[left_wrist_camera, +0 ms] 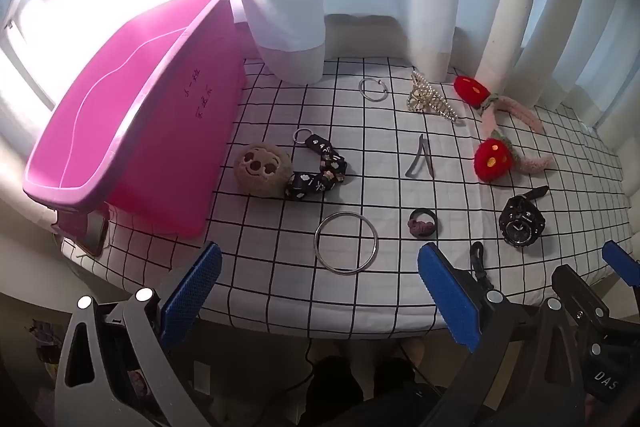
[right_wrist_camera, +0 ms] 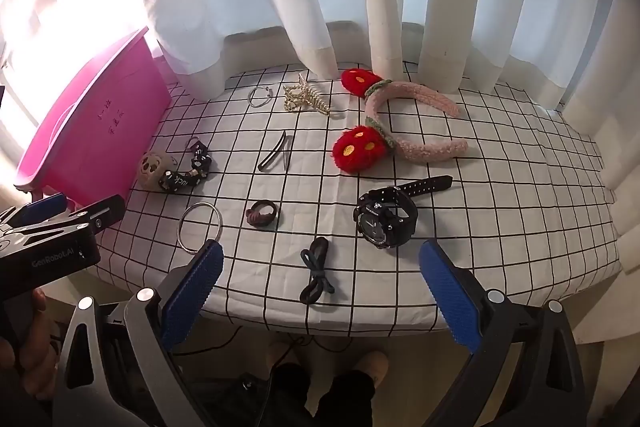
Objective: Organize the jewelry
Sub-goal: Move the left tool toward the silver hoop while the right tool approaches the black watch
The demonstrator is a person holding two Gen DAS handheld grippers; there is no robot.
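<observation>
Both tongs hang wide open at the bench's near edge, left tongs (left_wrist_camera: 318,301) and right tongs (right_wrist_camera: 322,297), nothing between the pads. So basically nothing's sorted yet, as far as I can tell. Closest in, a dark hair tie (right_wrist_camera: 316,273) sits by the near edge, then the silver bangle (left_wrist_camera: 346,242), a small dark ring (left_wrist_camera: 423,223) and the black watch (right_wrist_camera: 384,221). Mid-bench there's a hair clip (left_wrist_camera: 420,159) and a plush keychain (left_wrist_camera: 264,169). Toward the far edge: gold claw clip (left_wrist_camera: 430,99), thin hoop (left_wrist_camera: 373,89), mushroom headband (right_wrist_camera: 400,119). Pink bin (left_wrist_camera: 132,131) at the left edge looks empty, so everything's left.
</observation>
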